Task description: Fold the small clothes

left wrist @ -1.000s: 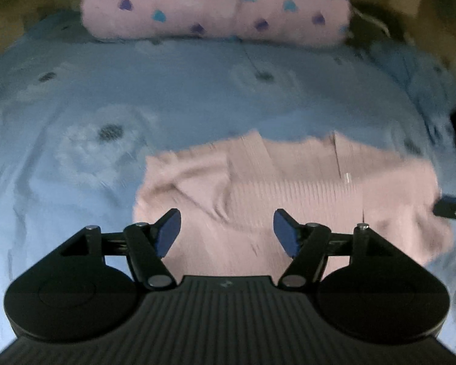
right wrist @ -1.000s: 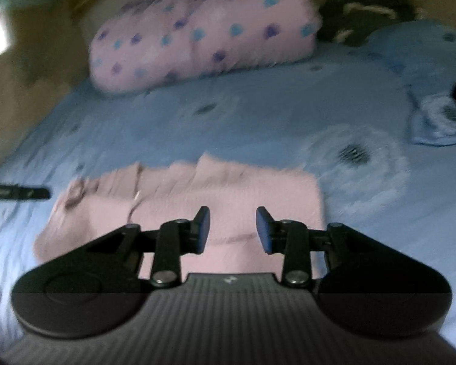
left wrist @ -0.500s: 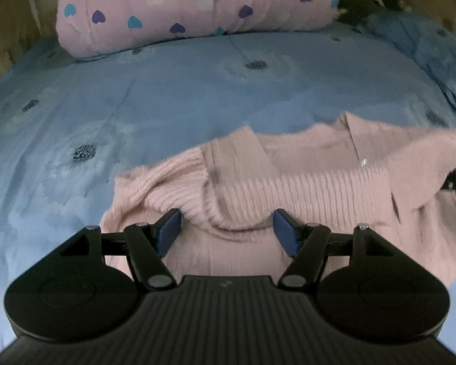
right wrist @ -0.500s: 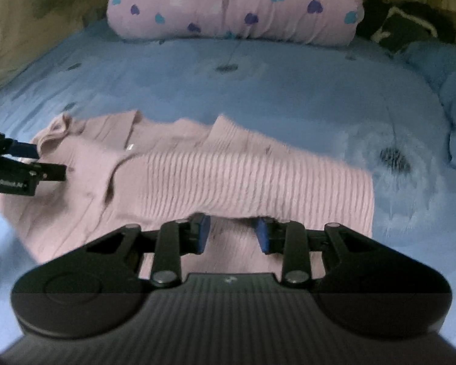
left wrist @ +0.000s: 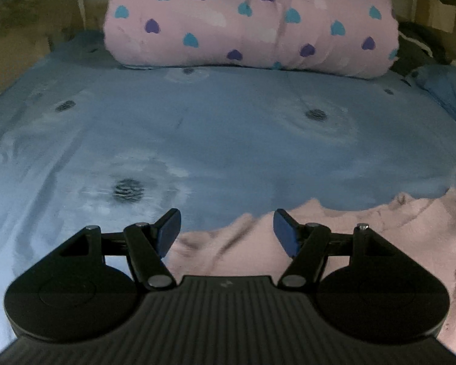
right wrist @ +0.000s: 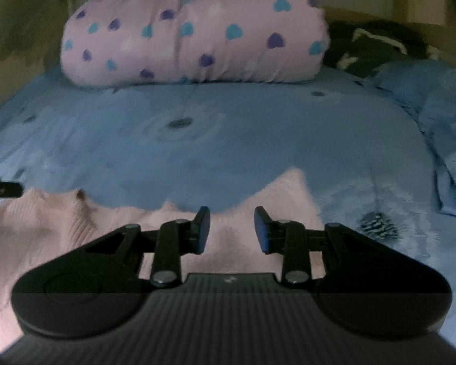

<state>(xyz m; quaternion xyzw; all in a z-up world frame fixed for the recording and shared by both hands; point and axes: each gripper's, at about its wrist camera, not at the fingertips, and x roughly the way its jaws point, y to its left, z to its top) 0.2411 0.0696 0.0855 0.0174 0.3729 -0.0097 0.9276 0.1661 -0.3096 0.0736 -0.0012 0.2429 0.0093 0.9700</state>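
A pink knitted sweater (left wrist: 380,234) lies rumpled on the blue bed sheet (left wrist: 228,140), low and right in the left wrist view. It also shows in the right wrist view (right wrist: 45,231), low and left. My left gripper (left wrist: 226,231) is open and empty just above the sweater's near left edge. My right gripper (right wrist: 232,228) is open and empty over the sweater's right part. The tip of the left gripper (right wrist: 3,190) shows at the left edge of the right wrist view.
A pink rolled quilt with blue and purple hearts (left wrist: 252,21) lies across the far end of the bed. A blue pillow (right wrist: 434,97) and dark clothing (right wrist: 377,45) sit at the far right. Bare sheet lies between quilt and sweater.
Both grippers have dropped low and close to the sweater, so it now fills only the bottom of each view. Both stay open and empty.
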